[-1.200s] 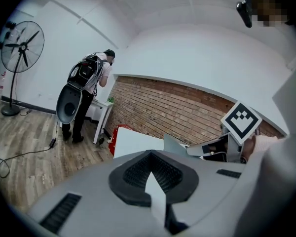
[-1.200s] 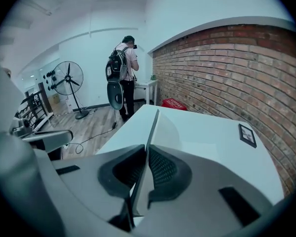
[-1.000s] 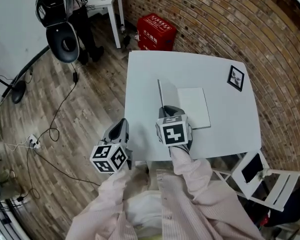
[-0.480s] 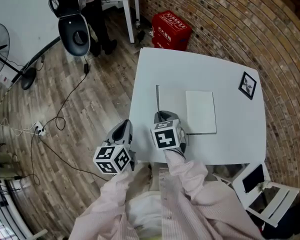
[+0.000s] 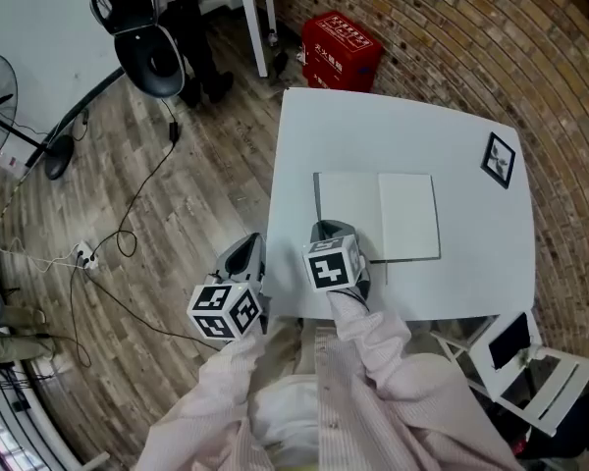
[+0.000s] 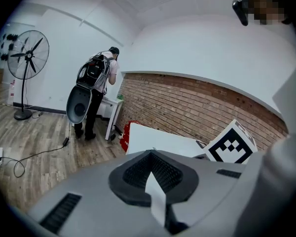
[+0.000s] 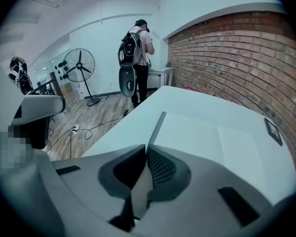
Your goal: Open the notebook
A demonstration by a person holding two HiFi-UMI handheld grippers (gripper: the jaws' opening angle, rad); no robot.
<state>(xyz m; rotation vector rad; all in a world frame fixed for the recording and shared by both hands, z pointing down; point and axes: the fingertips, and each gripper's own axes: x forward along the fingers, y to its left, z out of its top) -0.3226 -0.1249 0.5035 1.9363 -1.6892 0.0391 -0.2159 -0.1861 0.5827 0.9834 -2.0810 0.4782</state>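
Note:
A white notebook (image 5: pixel 409 216) lies open on the white table (image 5: pixel 393 126), its right page (image 7: pixel 239 147) flat. Its opened cover (image 5: pixel 346 204) is spread to the left, with a dark outer edge (image 7: pixel 158 125). My right gripper (image 5: pixel 331 234) sits at the cover's near left corner. In the right gripper view its jaws (image 7: pixel 144 149) are pinched together on that thin edge. My left gripper (image 5: pixel 247 253) hangs off the table's near left side, over the floor. It is shut (image 6: pixel 150 154) with nothing in it.
A small black-framed picture (image 5: pixel 499 159) lies at the table's far right corner. A red crate (image 5: pixel 341 45) stands on the floor beyond the table, and a white folding chair (image 5: pixel 540 381) at the near right. A person stands by a black chair (image 5: pixel 152 57). Cables trail across the wooden floor.
A second ago the cover stood nearly upright. It now lies swung down to the left, and my right gripper has sunk with it. The left gripper has stayed put.

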